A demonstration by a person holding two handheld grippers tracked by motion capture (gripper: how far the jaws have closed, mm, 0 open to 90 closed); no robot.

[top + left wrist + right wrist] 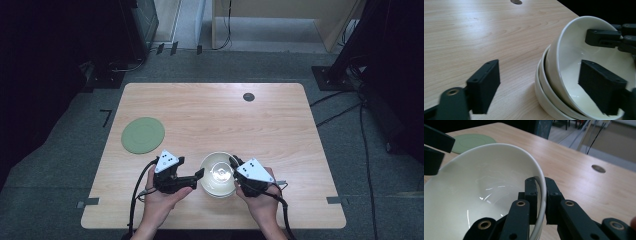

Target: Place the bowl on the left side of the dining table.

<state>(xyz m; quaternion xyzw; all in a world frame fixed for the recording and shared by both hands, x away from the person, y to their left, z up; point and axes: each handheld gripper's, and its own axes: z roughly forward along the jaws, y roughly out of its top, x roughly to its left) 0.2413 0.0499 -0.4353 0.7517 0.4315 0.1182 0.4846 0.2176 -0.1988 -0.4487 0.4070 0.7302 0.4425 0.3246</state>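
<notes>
Separating bowls: top bowl (486, 187) tilted, not yet off the stack (549, 100).
Right gripper (541, 202): jaws clamped on its rim.
Left gripper (549, 87): jaws apart, straddling the near rim.

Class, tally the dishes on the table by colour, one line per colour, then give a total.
White bowls: 3, nested in one stack, the top one tilted
Green plate: 1
Total: 4

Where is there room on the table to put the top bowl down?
Bare wood spans the far half of the table, from the green plate to the small dark hole, and the whole right side. It is crowded at the near edge, around the stacked bowls and both grippers.
</notes>
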